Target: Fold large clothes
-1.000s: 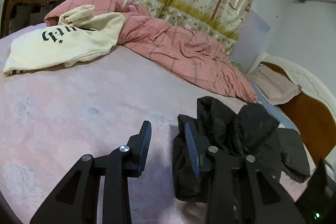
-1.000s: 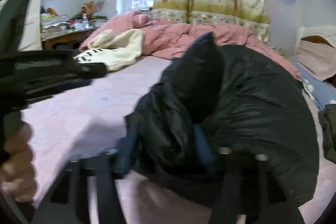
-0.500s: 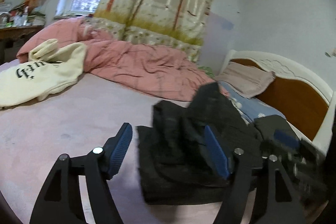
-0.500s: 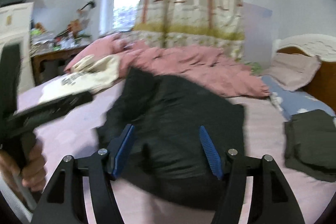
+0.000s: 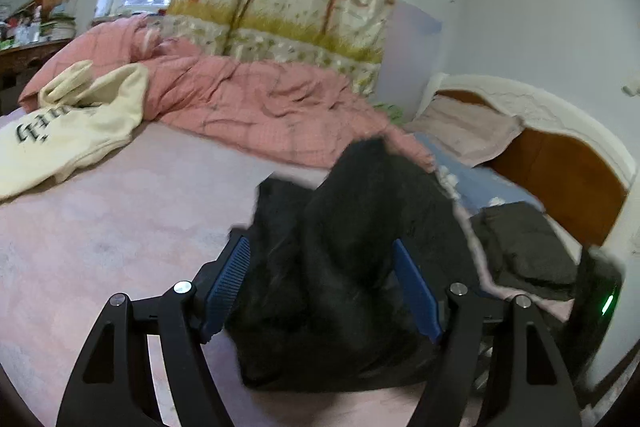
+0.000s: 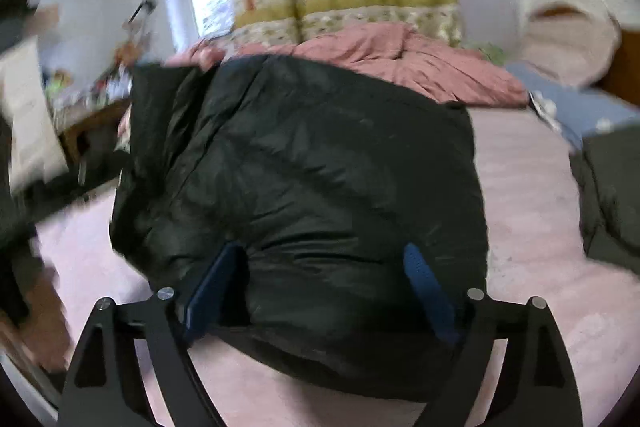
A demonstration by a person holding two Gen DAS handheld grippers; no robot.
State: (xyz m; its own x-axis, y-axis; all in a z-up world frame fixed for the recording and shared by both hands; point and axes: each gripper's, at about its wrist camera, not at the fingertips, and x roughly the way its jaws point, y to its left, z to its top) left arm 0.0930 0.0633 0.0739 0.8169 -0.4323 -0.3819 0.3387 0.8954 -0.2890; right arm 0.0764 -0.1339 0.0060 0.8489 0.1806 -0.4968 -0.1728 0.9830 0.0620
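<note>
A black puffy jacket (image 5: 352, 267) lies bundled on the pink bed sheet (image 5: 100, 227). My left gripper (image 5: 324, 287) is open, its blue-padded fingers wide on either side of the jacket's near edge. In the right wrist view the same jacket (image 6: 312, 167) fills the middle. My right gripper (image 6: 324, 283) is open too, fingers spread around the jacket's near fold. Neither gripper pinches the fabric.
A cream sweatshirt (image 5: 68, 131) with black lettering lies at the far left. A rumpled pink quilt (image 5: 260, 107) runs along the back. A folded dark grey garment (image 5: 524, 247) lies at the right near the wooden headboard (image 5: 560, 179). A desk (image 6: 92, 131) stands at the left.
Both grippers have opened wide. The left one swung right to face the jacket. The right one let go of the jacket, which has dropped onto the bed.
</note>
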